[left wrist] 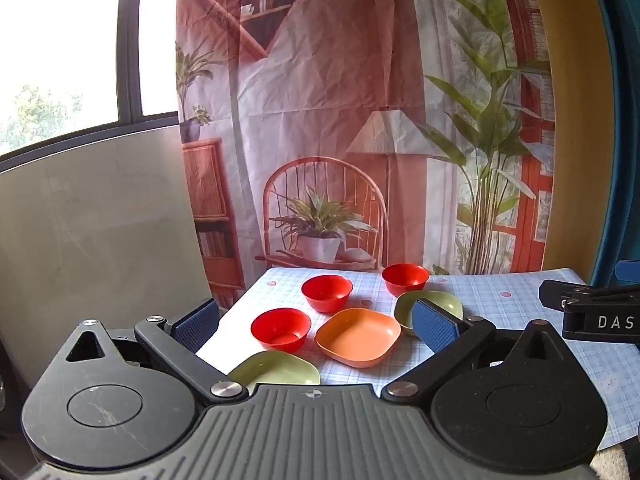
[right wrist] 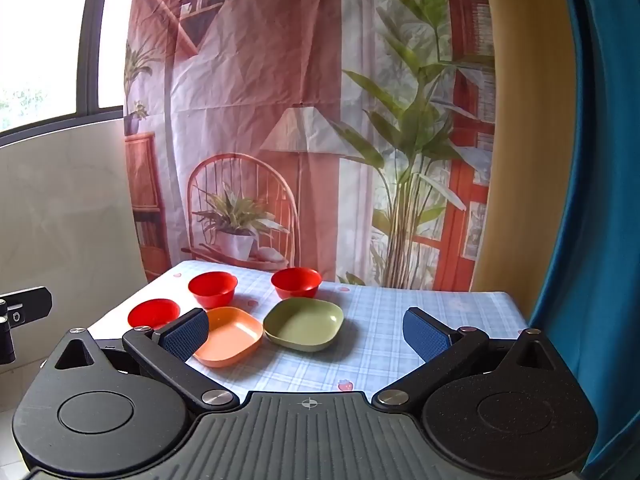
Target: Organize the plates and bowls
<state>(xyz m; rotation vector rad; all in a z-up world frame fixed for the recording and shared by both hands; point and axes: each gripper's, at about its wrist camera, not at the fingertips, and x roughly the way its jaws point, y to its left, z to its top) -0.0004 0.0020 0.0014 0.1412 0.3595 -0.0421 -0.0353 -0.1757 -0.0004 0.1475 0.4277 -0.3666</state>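
— Both grippers were spread wide and empty, weren't they?

— Yes. From the left wrist, my left gripper (left wrist: 316, 322) hung over the table's (left wrist: 520, 300) near left corner, jaws fully apart with nothing between them. Beyond it sat three red bowls: the nearest red bowl (left wrist: 281, 328) by the left edge, the middle red bowl (left wrist: 327, 293) behind it, and the far red bowl (left wrist: 405, 278) toward the back edge. Just beside the nearest one lay the orange plate (left wrist: 358, 337). I'd judge the first step was nesting the bowls: pinch one rim, lift straight, lower it squarely into its neighbour.

— And the green ones?

— That view alone showed the near green plate (left wrist: 276, 372) at the front edge, half hidden by the gripper body. Its blue pad partly covered the far green plate (left wrist: 430, 306).

— From the right wrist?

— My right gripper (right wrist: 306, 334) hovered equally wide, holding nothing, above bare cloth. There the far green plate (right wrist: 304, 323) showed whole, just beside the orange plate (right wrist: 229, 335); the near one was out of sight.
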